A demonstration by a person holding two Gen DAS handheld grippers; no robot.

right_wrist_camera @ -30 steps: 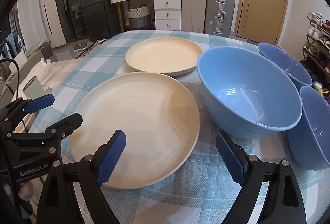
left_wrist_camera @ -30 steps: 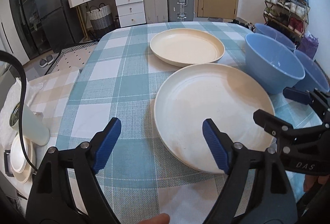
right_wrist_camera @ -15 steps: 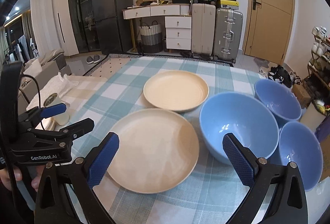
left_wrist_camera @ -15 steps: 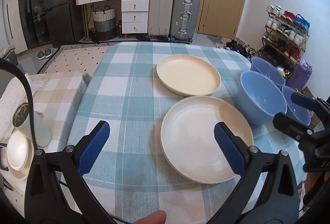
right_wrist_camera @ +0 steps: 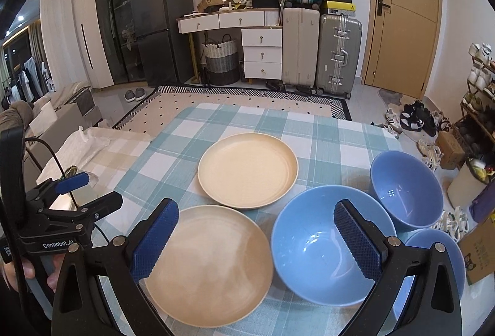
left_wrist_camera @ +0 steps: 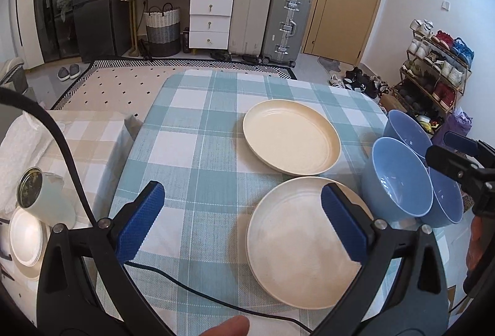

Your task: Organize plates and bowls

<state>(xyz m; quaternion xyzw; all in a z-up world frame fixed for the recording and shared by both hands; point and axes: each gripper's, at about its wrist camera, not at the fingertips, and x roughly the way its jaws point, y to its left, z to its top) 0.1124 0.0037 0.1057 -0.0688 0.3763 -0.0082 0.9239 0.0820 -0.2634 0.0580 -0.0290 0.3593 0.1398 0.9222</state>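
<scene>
Above the checked table (left_wrist_camera: 198, 150), both the left tool (left_wrist_camera: 241, 224) and right tool (right_wrist_camera: 256, 240) hang spread wide, holding nothing.

My left claw (left_wrist_camera: 238, 226) wide apart, empty, above worktop (left_wrist_camera: 198, 150) with teal check cloth. Near cream plate (left_wrist_camera: 297, 243) under my right blue pad, landmark for rest. Far cream plate (left_wrist_camera: 290, 141) just behind it, apart by thin gap. Big blue bowl (left_wrist_camera: 399, 181) just right of near plate; two more blue bowls (left_wrist_camera: 402, 127) behind and right of that one. My right claw (left_wrist_camera: 458, 156) right of bowls, partly cut off. Black cable (left_wrist_camera: 216, 303) crosses cloth before near plate. White cup (left_wrist_camera: 46, 200) far left, off worktop.
</scene>
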